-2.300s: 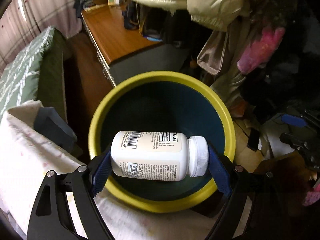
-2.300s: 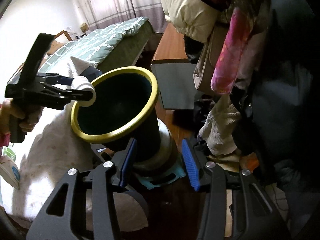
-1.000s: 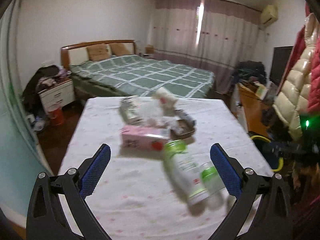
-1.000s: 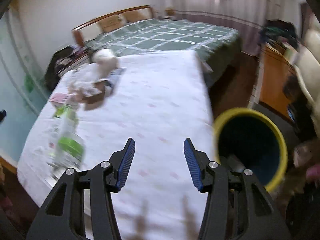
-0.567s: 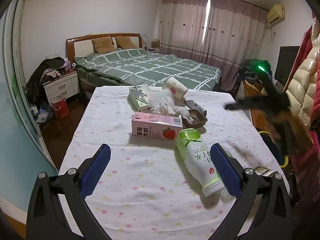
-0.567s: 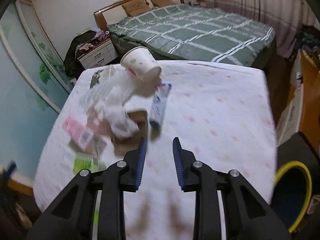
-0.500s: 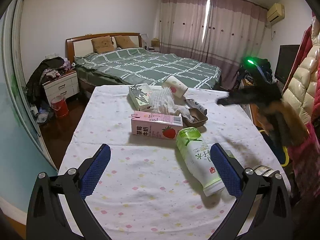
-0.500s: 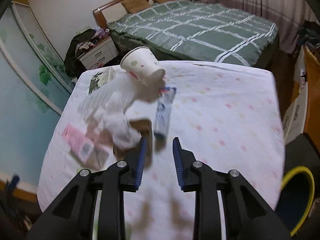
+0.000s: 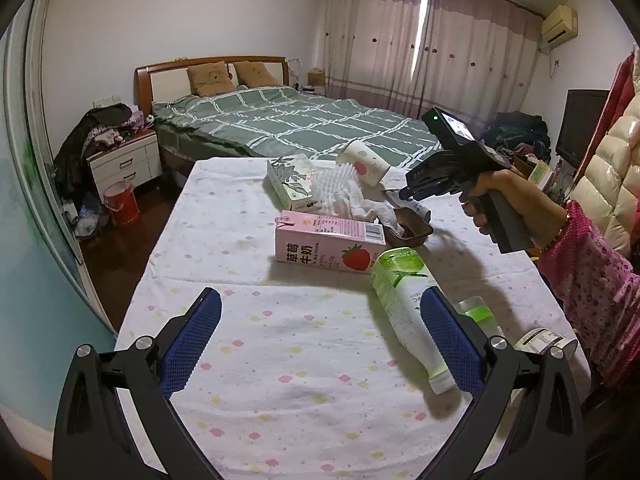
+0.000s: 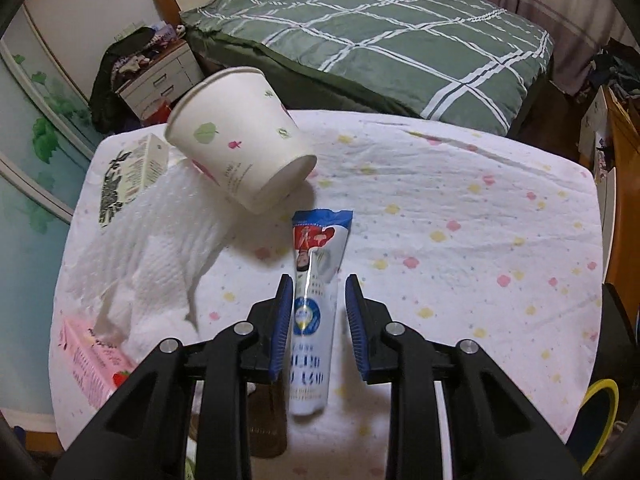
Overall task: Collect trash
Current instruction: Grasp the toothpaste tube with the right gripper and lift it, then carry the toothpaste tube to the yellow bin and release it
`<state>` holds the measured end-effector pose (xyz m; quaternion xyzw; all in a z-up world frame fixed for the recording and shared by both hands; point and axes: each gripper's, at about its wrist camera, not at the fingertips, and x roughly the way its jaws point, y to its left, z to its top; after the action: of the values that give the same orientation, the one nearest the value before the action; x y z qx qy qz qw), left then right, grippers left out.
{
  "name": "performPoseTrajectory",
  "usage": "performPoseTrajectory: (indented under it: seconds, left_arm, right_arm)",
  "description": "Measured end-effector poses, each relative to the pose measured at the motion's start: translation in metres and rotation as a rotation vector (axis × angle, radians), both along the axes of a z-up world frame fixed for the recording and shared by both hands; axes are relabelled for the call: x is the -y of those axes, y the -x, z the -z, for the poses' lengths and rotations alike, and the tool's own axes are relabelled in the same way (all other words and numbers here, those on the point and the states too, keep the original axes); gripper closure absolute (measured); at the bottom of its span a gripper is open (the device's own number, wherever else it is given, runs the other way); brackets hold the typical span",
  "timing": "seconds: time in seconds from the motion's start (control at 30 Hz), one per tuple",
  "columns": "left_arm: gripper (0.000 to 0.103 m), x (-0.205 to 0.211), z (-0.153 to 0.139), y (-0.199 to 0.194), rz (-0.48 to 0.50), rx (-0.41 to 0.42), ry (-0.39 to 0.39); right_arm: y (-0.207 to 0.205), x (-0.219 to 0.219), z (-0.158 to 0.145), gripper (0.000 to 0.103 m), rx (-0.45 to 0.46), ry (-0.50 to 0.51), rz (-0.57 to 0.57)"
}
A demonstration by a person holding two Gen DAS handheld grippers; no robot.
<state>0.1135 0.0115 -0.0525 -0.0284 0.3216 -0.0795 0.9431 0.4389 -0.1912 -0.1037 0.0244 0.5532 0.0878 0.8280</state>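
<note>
Room: bedroom with a green plaid-quilted bed (image 9: 296,124) behind the desk (image 9: 280,360), pink-dotted curtains (image 9: 432,44) on the far wall, a white bedside cabinet (image 9: 126,164) at the left.
Surface: desk under a white cloth dotted pink and yellow; trash lies mostly toward its far and right edges.
Left hand-held gripper (image 9: 320,340): jaws spread wide over the near part of the desk, nothing between the blue pads; the right pad overlaps the green bottle in view, contact unclear.
Right hand-held gripper (image 10: 318,324): carried by a hand (image 9: 500,196) in a pink floral sleeve (image 9: 592,276), pointing steeply down; jaws narrowed, straddling the tube, with a gap on the right side, so not clearly gripping.
Blue-and-white squeeze tube (image 10: 316,292): flat on the cloth near the desk's middle, crimped end toward the far edge.
White paper cup with leaf print (image 10: 240,148): tipped on its side near the far edge, leaning on crumpled white tissue (image 10: 156,248).
Pink strawberry milk carton (image 9: 328,246): on its side, mid-desk.
Green-and-white plastic bottle (image 9: 404,312): lying toward the right edge.
Brown tray (image 9: 412,228): just behind the carton.
Yellow-rimmed bin (image 10: 600,420): off the desk's right corner.
</note>
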Motion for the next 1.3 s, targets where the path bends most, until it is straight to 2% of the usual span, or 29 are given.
performPoseTrajectory:
  seconds: [0.2,0.27,0.33,0.63,0.83,1.0,1.17,1.3]
  left_arm:
    - [0.005,0.002,0.005,-0.002,0.01,-0.011,0.006]
    - [0.005,0.003,0.006,-0.003,0.01,-0.015,0.006]
    - [0.005,0.003,0.006,-0.002,0.012,-0.016,0.007]
    - [0.005,0.012,0.002,0.003,0.032,-0.001,0.004]
    - [0.005,0.024,0.001,0.007,0.058,0.006,0.011]
    - [0.005,0.038,-0.002,0.011,0.083,0.017,0.006]
    - [0.005,0.051,-0.003,0.011,0.101,0.008,0.018]
    - [0.005,0.062,-0.005,0.012,0.111,0.012,0.007]
  right_arm:
    - [-0.008,-0.001,0.01,0.078,-0.02,0.004,0.003]
    - [-0.005,-0.003,0.009,0.086,-0.019,0.0,0.003]
    - [-0.003,-0.002,0.007,0.087,-0.011,-0.004,0.004]
    - [0.038,0.037,-0.027,0.088,0.073,-0.082,0.033]
    - [0.094,0.087,-0.044,0.088,0.13,-0.107,0.083]
    - [0.153,0.147,-0.046,0.088,0.166,-0.096,0.17]
    - [0.2,0.211,-0.038,0.088,0.18,-0.098,0.292]
    - [0.23,0.26,-0.019,0.088,0.159,-0.106,0.39]
